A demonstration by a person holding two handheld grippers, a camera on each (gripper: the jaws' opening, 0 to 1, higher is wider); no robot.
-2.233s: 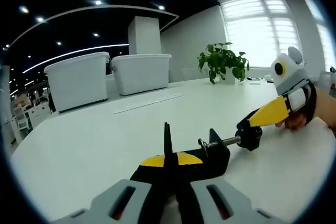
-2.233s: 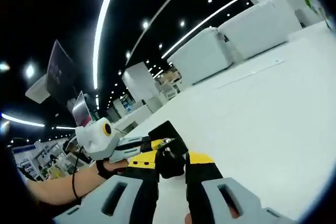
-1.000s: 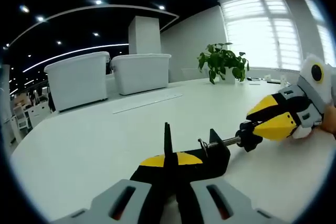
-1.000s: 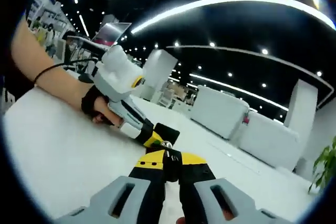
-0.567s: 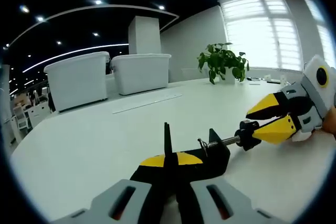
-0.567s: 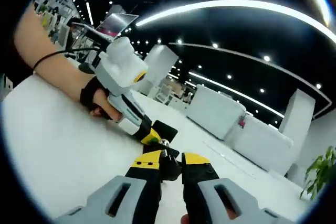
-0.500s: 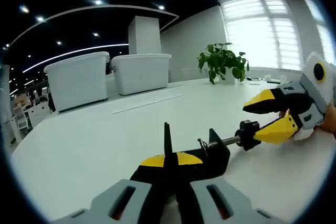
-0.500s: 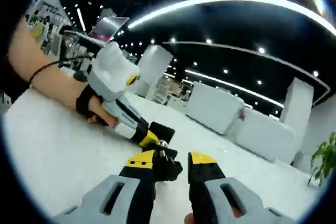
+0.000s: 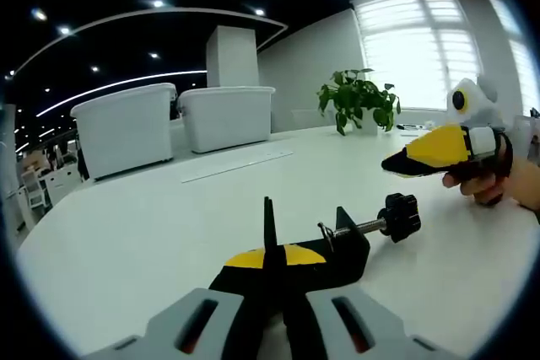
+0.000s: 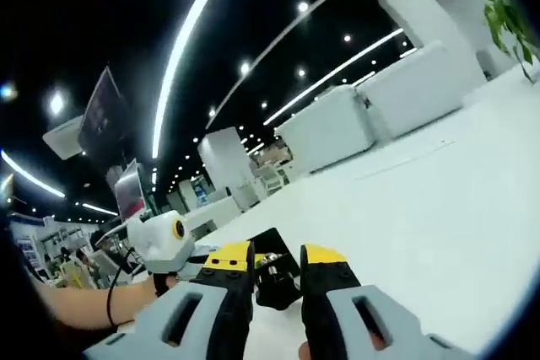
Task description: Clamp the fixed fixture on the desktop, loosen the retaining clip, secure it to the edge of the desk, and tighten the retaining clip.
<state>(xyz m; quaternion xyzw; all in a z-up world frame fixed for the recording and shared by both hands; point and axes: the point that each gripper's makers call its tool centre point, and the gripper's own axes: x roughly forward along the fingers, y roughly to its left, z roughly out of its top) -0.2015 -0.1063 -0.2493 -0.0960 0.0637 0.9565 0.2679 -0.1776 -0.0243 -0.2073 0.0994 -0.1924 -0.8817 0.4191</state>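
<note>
Left gripper (image 9: 272, 260) jaws pinching black C-shaped clamp fixture (image 9: 337, 246) on white desk (image 9: 143, 233). Right gripper (image 10: 277, 260) jaws spread, apart from black screw knob (image 9: 400, 216).

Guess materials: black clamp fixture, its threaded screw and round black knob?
Black clamp fixture: matte black, likely cast metal or hard plastic; no glare. Threaded screw: bare steel by its silvery shine. Round black knob: probably moulded plastic, dull with a lobed, ridged rim.
</note>
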